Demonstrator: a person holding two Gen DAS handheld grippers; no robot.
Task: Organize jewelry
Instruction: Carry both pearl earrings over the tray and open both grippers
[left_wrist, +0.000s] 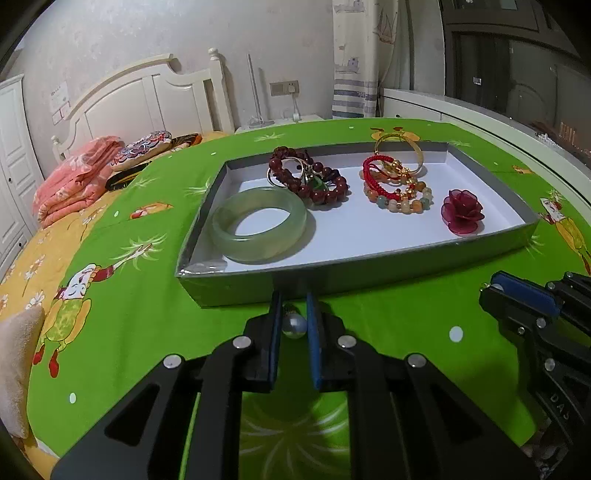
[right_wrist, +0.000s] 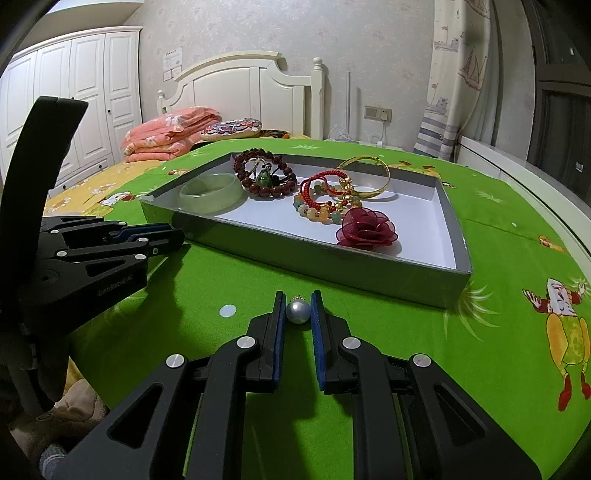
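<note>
- Left wrist view: my left tongs point at the near wall of the grey tray, low over the green cloth. They are closed down to a narrow gap, pinching a pearl.
- Only this view shows my right tongs from the side, at the right edge. I cannot tell their grip from here.
- The jade bangle and red fabric rose lie inside the tray.
- Right wrist view: my right tongs sit level just short of the tray, nipped onto a second pearl.
- Only here do I see the left tongs side-on, tips beside the tray's corner.
- The gold bangle rests in the tray.
</note>
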